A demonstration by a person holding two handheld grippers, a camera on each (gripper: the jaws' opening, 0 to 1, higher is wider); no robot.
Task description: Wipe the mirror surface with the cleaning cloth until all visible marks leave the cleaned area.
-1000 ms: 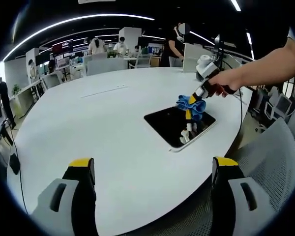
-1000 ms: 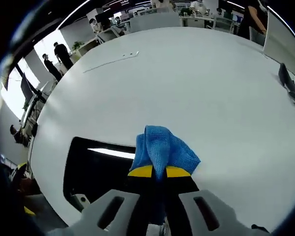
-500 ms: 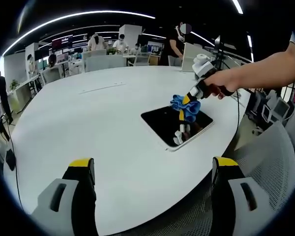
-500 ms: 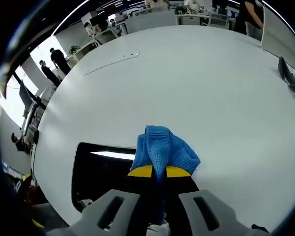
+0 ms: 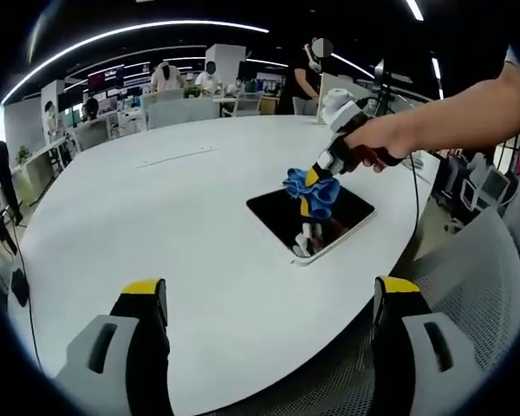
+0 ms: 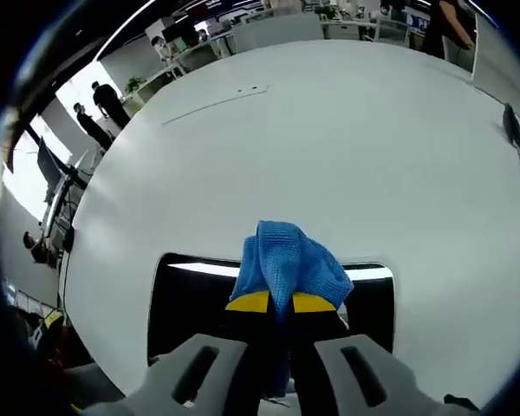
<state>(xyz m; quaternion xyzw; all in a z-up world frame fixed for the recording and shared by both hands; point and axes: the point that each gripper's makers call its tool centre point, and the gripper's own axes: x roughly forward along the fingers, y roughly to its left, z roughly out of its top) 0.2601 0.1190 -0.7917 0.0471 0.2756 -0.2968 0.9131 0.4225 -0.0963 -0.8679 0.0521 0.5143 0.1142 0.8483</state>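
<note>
A person's hand (image 5: 377,149) gripped the right gripper (image 5: 315,180), its yellow-tipped jaws pressed together on a bunched blue cleaning cloth (image 5: 309,189), above a dark rectangular mirror (image 5: 282,216) that lay flat on a large white round table (image 5: 156,234). In the left gripper view the mirror sat near the table's edge on the person's side, and the cloth hung over the mirror's far part, with its reflection visible in the glass below; whether the cloth touched the surface could not be told from that view.

In the right gripper view the cleaning cloth (image 6: 288,264) was clamped between the right gripper (image 6: 280,302) jaws and spread over the middle of the mirror (image 6: 191,299), whose black face showed on both sides of the cloth — a bright streak of reflected ceiling light ran along its far edge. No marks could be made out on the glass at that size.

The left gripper (image 5: 269,299) was held well back from the mirror, over the near rim of the table, its two jaws spread wide apart with nothing between them. A grey mesh chair back (image 5: 468,286) stood beside the table at the right of the left gripper view. Behind the table, an open office with desks and several people (image 5: 305,80) stretched under long ceiling lights.
</note>
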